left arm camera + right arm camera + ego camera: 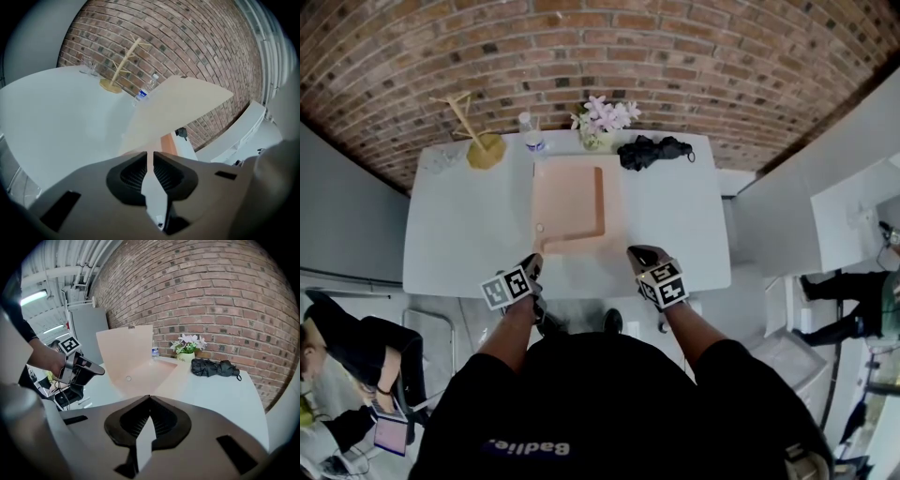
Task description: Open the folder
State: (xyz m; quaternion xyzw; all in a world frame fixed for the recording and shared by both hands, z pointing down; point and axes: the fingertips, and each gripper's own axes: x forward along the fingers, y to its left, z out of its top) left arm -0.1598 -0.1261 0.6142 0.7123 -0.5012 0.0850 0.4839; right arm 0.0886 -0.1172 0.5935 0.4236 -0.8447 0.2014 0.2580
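Note:
A peach folder [572, 202] lies in the middle of the white table [459, 234]. Its front cover [178, 108] is raised off the lower sheet and stands almost upright [126, 352]. The near edge of that cover runs between the jaws of my left gripper [150, 157], which is shut on it at the folder's near left corner [532, 264]. My right gripper [637, 253] sits at the near right corner. Its jaws meet at the tips [149, 397], right on the near corner of the lower sheet [154, 373].
Along the table's far edge stand a wooden branch stand [478, 141], a water bottle [532, 136], a pot of flowers [602, 120] and a folded black umbrella [652, 150]. A brick wall rises behind. A person sits at lower left [347, 347].

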